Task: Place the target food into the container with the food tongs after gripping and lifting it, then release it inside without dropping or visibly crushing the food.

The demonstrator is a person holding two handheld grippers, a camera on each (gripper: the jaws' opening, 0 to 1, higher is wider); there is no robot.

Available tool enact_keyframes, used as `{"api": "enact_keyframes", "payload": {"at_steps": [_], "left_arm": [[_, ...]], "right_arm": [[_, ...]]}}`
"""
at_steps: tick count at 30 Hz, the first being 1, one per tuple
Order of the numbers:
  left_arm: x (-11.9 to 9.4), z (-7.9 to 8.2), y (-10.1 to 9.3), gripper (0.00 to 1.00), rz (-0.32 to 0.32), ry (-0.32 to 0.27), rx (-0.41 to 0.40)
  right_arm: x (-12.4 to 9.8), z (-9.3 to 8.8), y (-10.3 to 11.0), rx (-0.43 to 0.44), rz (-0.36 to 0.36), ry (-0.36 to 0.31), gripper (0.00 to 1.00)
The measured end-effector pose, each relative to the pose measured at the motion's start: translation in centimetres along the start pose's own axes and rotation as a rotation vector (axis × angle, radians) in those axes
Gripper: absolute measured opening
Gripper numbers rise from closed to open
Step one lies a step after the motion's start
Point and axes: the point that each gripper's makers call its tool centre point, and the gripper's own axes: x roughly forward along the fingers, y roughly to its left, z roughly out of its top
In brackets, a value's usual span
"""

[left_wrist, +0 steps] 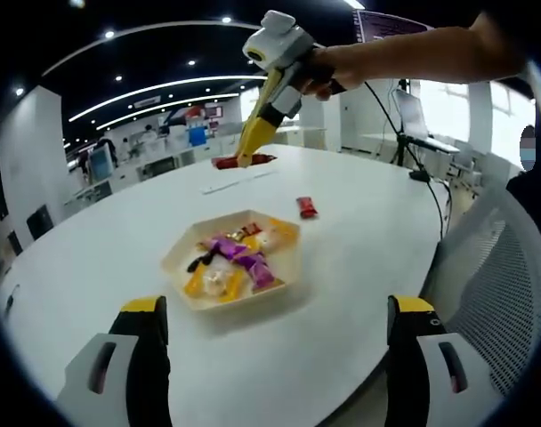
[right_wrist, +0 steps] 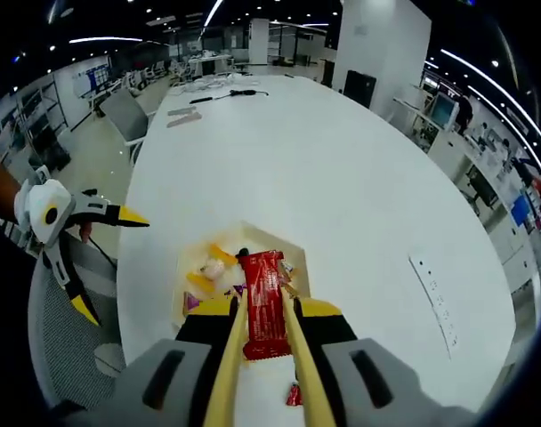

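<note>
No brand or writing can be read on any wrapper; the print is too small and blurred. In the right gripper view, the right gripper (right_wrist: pixel 263 307) is closed on a pair of yellow food tongs (right_wrist: pixel 297 365), and the tongs' tips pinch a red, glossy, rectangular snack packet (right_wrist: pixel 262 302) with crimped ends. The packet hangs lengthwise between the tong arms, above the near edge of the tray (right_wrist: pixel 293 245), a shallow, pale, hexagonal dish on the white round table (right_wrist: pixel 342 160). The tray holds several small wrapped sweets (right_wrist: pixel 208 267) in yellow, white and purple wrappers. A second small red packet (right_wrist: pixel 294 394) lies on the table near the tray, just below the tongs. In the left gripper view, the tray (left_wrist: pixel 177 267) sits ahead of the left gripper (left_wrist: pixel 275 338), whose jaws stand wide apart and hold nothing; the same gripper appears at the left of the right gripper view, well apart from the tray. Beyond the tray in the left gripper view, the right gripper (left_wrist: pixel 253 147) holds the tongs and the red packet (left_wrist: pixel 244 161) above the table, and a small red packet (left_wrist: pixel 306 207) lies on the table beside the tray.
</note>
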Motion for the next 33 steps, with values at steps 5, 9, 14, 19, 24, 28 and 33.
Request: {"api": "enact_keyframes", "payload": {"at_steps": [5, 9, 14, 19, 24, 28, 33], "left_arm": [[0.0, 0.0, 0.1, 0.99, 0.003, -0.001, 0.002], [0.0, 0.0, 0.1, 0.98, 0.006, -0.002, 0.0], [0.0, 0.0, 0.1, 0.98, 0.007, 0.001, 0.003], [-0.1, 0.1, 0.2, 0.98, 0.012, -0.007, -0.008], [-0.1, 0.1, 0.3, 0.98, 0.015, -0.005, -0.006], [-0.1, 0.0, 0.4, 0.98, 0.018, -0.004, -0.007], [-0.1, 0.0, 0.4, 0.99, 0.017, -0.002, -0.005]], "right_arm": [[0.8, 1.2, 0.9, -0.012, 0.014, -0.002, 0.23], [1.8, 2.1, 1.5, -0.003, 0.017, -0.005, 0.23], [2.7, 2.8, 2.2, 0.01, 0.026, -0.006, 0.24], [3.1, 3.2, 2.6, 0.01, 0.025, -0.014, 0.25], [2.7, 3.7, 2.2, -0.015, 0.007, -0.06, 0.27], [2.2, 3.4, 2.3, -0.009, 0.006, -0.075, 0.27], [1.5, 3.3, 2.1, -0.007, -0.003, -0.093, 0.28]]}}
